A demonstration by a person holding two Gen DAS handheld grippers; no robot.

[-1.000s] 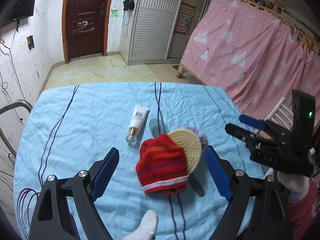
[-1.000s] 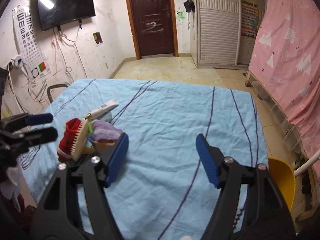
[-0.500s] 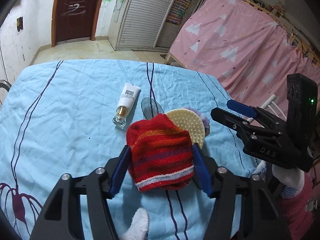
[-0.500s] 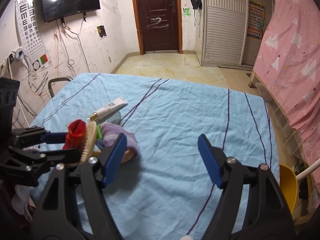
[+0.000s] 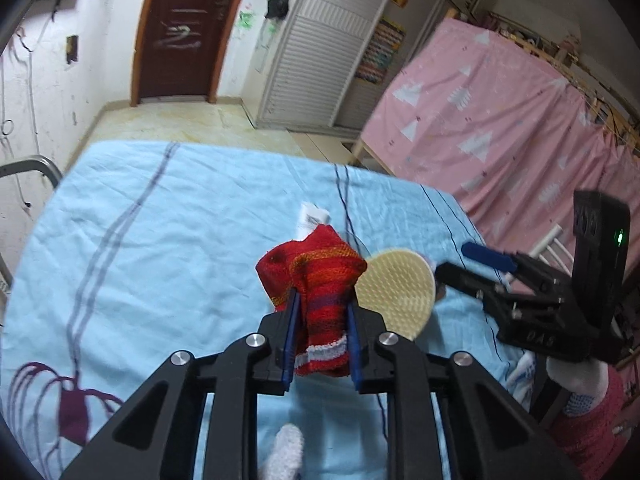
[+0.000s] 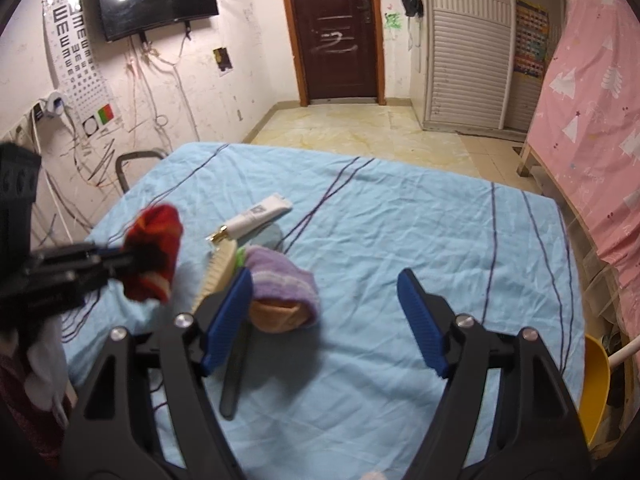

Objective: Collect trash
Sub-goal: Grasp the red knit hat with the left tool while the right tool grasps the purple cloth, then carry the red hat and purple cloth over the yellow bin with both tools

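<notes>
Left wrist view is showing you your left gripper (image 5: 320,332) pinching the red striped knitted sock (image 5: 318,280) between its blue pads, lifted clear of the light blue wrinkled bedsheet (image 5: 160,240). Just beside the sock, the cream round bristle brush (image 5: 398,294) is lying on the sheet, and the white squeeze tube (image 5: 310,220) is peeking out behind the sock, mostly hidden by it. Your right gripper (image 6: 326,314) is hovering with its fingers spread wide, holding nothing. Its left pad is sitting in front of the purple knitted sock (image 6: 286,276), which is draped over a tan rounded thing (image 6: 276,314) you cannot identify. The brush's black handle (image 6: 236,372) is partly covered by that finger. At the right edge, a yellow plastic scoop (image 6: 596,380) is cut off by the frame.
</notes>
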